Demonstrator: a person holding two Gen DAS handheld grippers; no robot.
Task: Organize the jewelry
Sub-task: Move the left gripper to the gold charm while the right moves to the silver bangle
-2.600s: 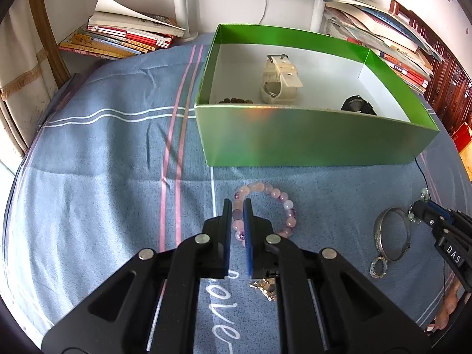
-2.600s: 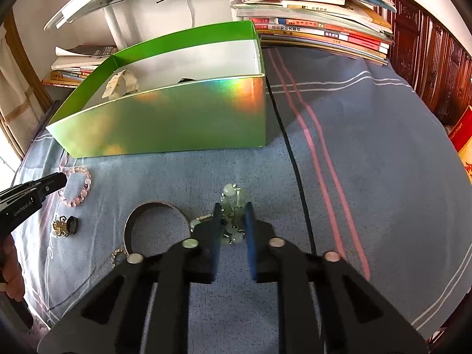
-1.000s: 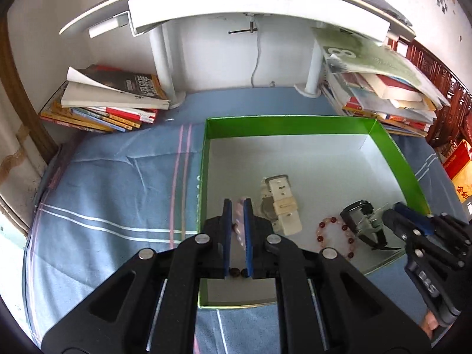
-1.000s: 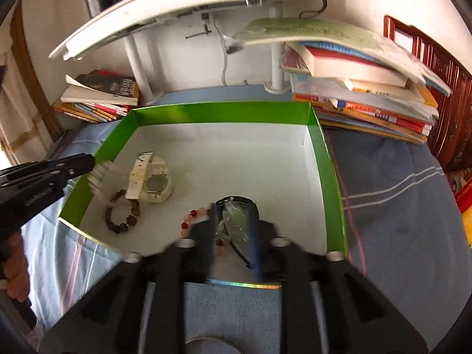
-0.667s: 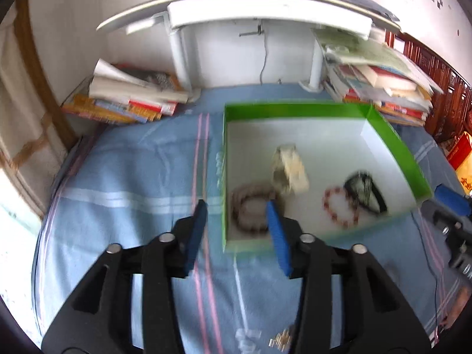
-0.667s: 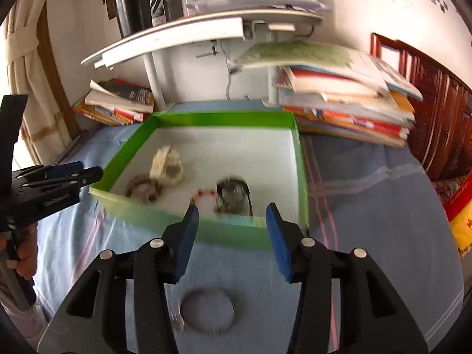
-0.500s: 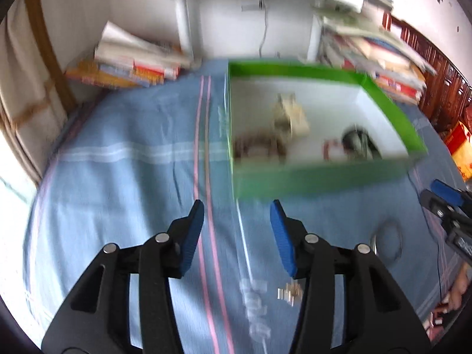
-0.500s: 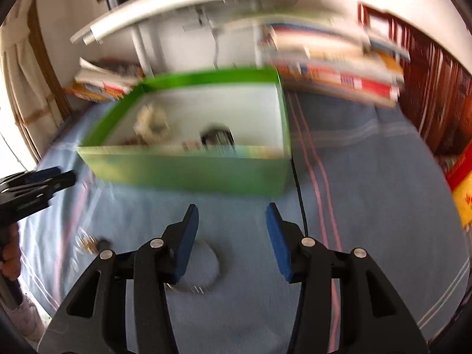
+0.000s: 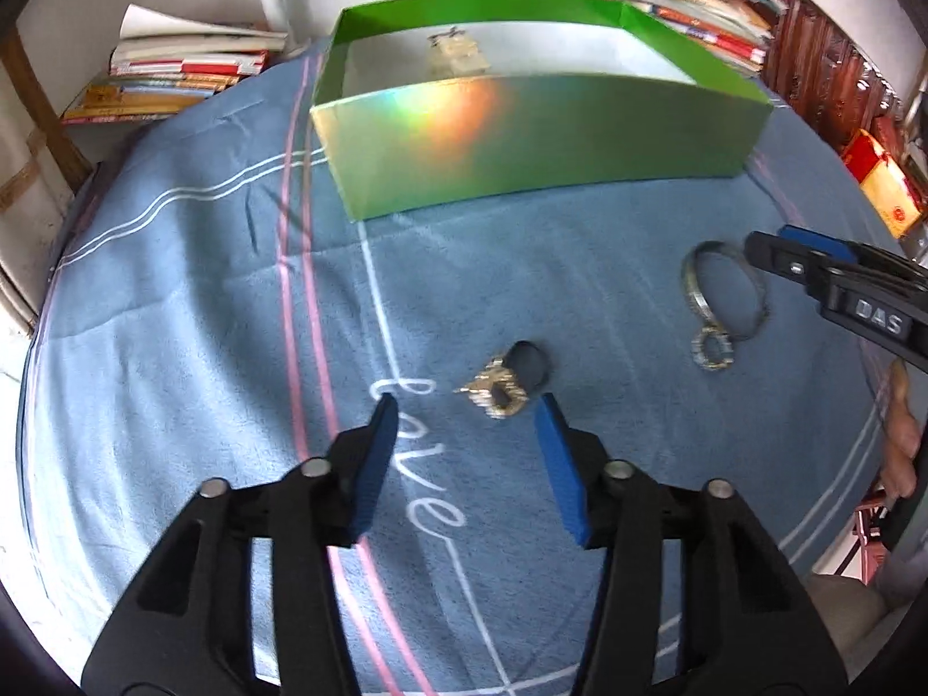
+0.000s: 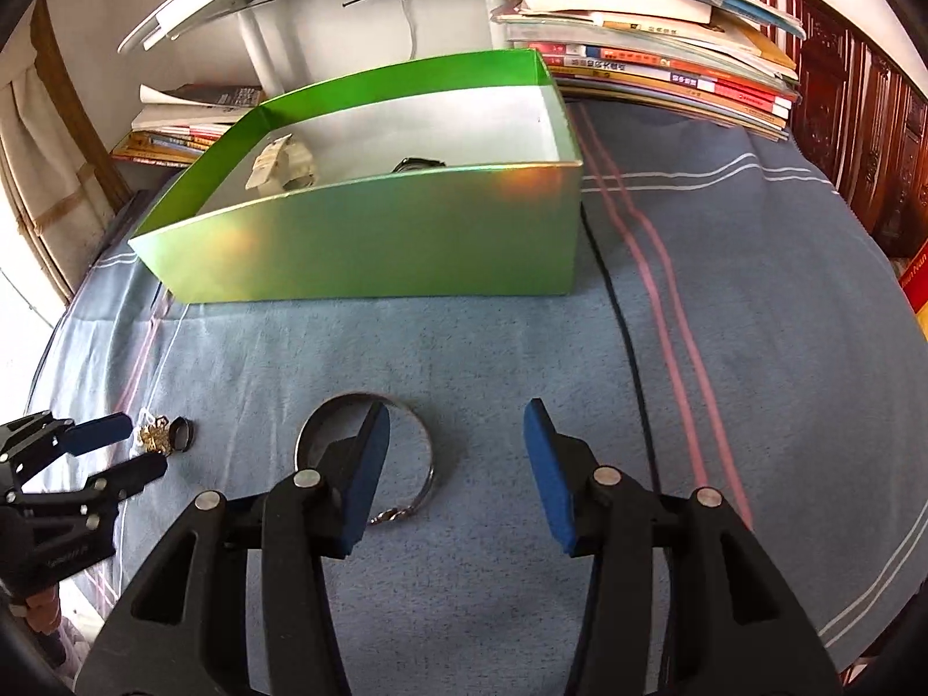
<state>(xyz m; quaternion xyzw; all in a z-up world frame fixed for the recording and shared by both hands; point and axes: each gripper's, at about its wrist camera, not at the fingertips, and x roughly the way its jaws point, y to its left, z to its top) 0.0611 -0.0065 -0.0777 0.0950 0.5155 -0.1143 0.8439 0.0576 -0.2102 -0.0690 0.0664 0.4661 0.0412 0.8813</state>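
A green box [image 9: 522, 133] stands on the blue cloth, also in the right wrist view [image 10: 371, 249], with a cream watch [image 10: 281, 165] and a dark piece [image 10: 419, 163] inside. A gold brooch with a dark ring [image 9: 510, 380] lies on the cloth just ahead of my open, empty left gripper [image 9: 467, 412]; it also shows in the right wrist view [image 10: 165, 435]. A silver bangle [image 10: 364, 452] lies under the left finger of my open, empty right gripper [image 10: 455, 417]. In the left wrist view the bangle [image 9: 722, 298] lies by the right gripper [image 9: 812, 267].
Stacks of books [image 10: 649, 64] lie behind and right of the box, more books [image 9: 180, 69] at the back left. A white shelf post [image 10: 255, 40] stands behind the box. A black cable [image 10: 626, 348] runs down the cloth right of the box.
Both grippers carried a piece over the box, opened and let go. Both have since dropped back low to the cloth, the left at the brooch, the right at the bangle.
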